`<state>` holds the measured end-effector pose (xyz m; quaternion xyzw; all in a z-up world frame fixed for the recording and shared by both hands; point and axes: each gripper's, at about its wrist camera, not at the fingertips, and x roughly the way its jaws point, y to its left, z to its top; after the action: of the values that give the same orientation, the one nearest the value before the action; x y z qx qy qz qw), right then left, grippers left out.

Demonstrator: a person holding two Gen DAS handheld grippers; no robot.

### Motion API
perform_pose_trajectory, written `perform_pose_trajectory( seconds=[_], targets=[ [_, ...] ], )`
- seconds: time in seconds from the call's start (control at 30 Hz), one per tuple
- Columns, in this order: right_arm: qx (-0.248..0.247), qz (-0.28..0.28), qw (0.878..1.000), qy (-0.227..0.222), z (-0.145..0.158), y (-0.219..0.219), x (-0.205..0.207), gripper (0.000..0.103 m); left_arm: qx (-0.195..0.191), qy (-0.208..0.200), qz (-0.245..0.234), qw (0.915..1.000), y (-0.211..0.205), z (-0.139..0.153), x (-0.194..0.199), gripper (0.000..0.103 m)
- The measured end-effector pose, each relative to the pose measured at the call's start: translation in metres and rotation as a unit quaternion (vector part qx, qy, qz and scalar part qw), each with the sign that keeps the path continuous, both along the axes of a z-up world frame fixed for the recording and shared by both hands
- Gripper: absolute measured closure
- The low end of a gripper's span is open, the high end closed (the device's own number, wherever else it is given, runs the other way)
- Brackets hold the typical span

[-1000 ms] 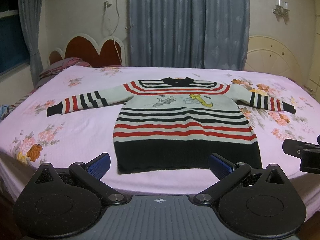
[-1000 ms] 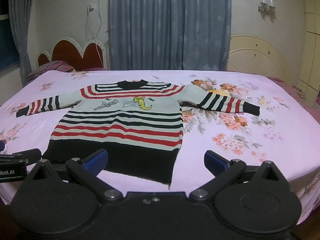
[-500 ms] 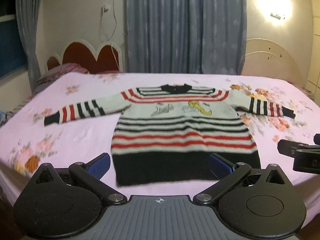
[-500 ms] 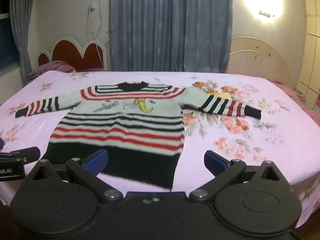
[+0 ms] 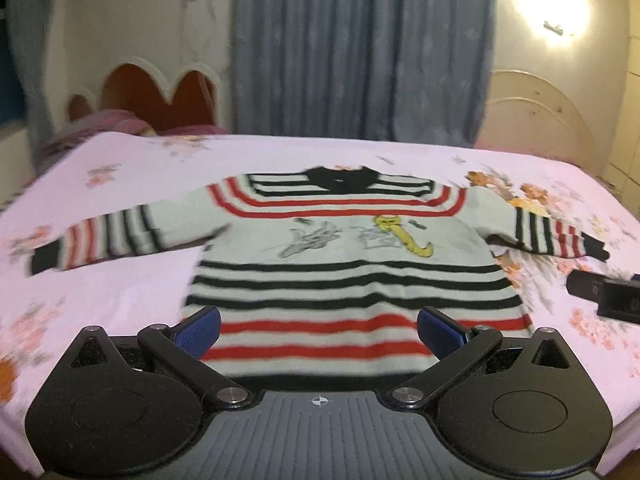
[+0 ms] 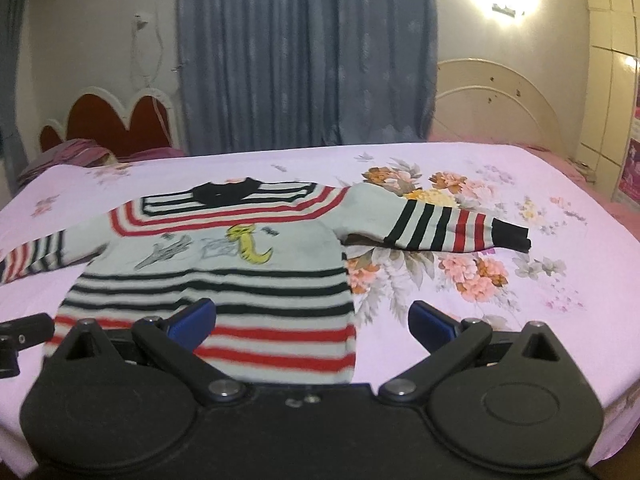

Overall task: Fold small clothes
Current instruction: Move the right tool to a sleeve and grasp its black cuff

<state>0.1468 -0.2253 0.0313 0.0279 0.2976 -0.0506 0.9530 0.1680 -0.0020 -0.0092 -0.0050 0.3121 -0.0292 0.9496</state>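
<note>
2 grippers spread over sweater [image 5: 352, 264]; curtain [image 6: 308, 52], headboard [image 6: 120, 120] behind.

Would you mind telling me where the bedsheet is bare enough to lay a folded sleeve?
Bare bedsheet lies below the left sleeve beside the sweater body, and right of the body below the right sleeve. The middle is covered.

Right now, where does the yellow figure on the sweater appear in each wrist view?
Left wrist: the yellow figure is right of centre, on the sweater chest.
Right wrist: the yellow figure is left of centre.
Shared landmark: the black collar above it.
</note>
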Motion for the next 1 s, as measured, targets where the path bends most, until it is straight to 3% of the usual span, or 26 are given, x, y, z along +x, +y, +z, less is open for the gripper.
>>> perform_pose_trajectory(
  seconds=[0.17,0.3,0.4,0.73,0.83,0.87,0.9,0.97,1.0],
  targets=[
    [0.001,-0.027,1.0,-0.003,-0.002,-0.007,0.037,0.001,-0.035,-0.002,-0.035,0.9988,-0.007,0.001,0.05,0.0],
    [0.006,-0.057,0.998,-0.013,0.002,-0.021,0.057,0.003,-0.029,0.002,-0.054,0.9981,-0.021,0.001,0.084,0.0],
    [0.012,-0.079,0.997,-0.015,0.001,-0.039,0.064,0.003,-0.059,0.014,-0.075,0.9954,-0.029,-0.004,0.104,0.0],
    [0.026,-0.132,0.991,-0.005,-0.023,-0.111,0.1,0.006,-0.034,0.031,-0.072,0.9964,-0.07,-0.033,0.148,0.0],
    [0.036,-0.147,0.988,0.003,-0.036,-0.14,0.12,0.02,-0.022,0.038,-0.055,0.9975,-0.082,-0.04,0.164,0.001],
    [0.045,-0.152,0.987,0.009,-0.041,-0.151,0.128,0.039,-0.019,0.042,-0.048,0.9978,-0.086,-0.042,0.171,0.001],
    [0.059,-0.157,0.986,0.017,-0.047,-0.164,0.136,0.049,-0.018,0.046,-0.042,0.9979,-0.091,-0.045,0.178,0.001],
    [0.081,-0.175,0.981,0.028,-0.057,-0.189,0.15,0.049,-0.016,0.052,-0.036,0.9979,-0.103,-0.049,0.192,0.003],
    [0.091,-0.183,0.978,0.03,-0.063,-0.203,0.157,0.049,-0.013,0.057,-0.035,0.9977,-0.109,-0.051,0.198,0.014]
  ],
)
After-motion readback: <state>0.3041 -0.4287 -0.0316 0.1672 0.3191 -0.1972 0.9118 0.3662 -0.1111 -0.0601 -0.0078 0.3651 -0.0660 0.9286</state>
